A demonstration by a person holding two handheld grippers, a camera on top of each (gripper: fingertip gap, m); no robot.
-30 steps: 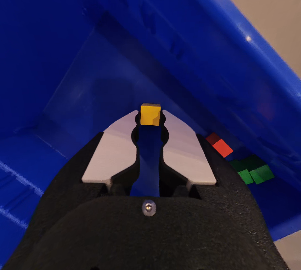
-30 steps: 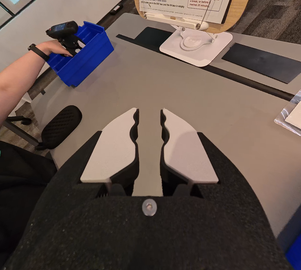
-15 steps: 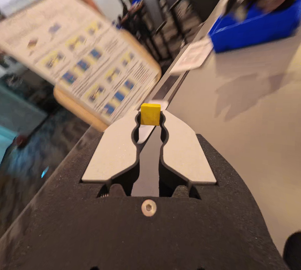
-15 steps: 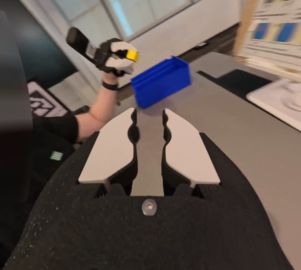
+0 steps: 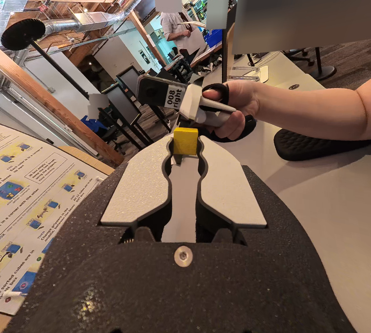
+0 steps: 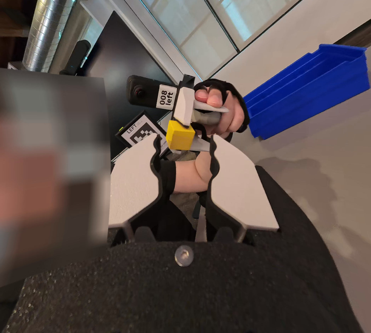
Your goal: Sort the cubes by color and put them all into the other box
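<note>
My left gripper (image 5: 184, 142) is shut on a yellow cube (image 5: 184, 143) and holds it in the air above the grey table (image 5: 301, 193). My right gripper (image 6: 184, 140) is open, and its fingertips sit on either side of the same yellow cube (image 6: 177, 140) without touching it. The two grippers face each other tip to tip. The left gripper (image 6: 181, 131) shows in the right wrist view, held in a gloved hand. The right gripper's white housing (image 5: 189, 102) shows beyond the cube in the left wrist view. A blue box (image 6: 311, 92) stands on the table behind the left hand; its inside is hidden.
An instruction board (image 5: 30, 193) stands at the left in the left wrist view. A black padded armrest (image 5: 311, 146) lies under the right forearm. A marker card (image 6: 138, 132) and a dark screen (image 6: 120, 62) are behind the cube. People stand far off in the room.
My left gripper lifted the yellow cube out of the blue box and swung to face the right gripper. The right gripper turned left toward it and opened wider.
</note>
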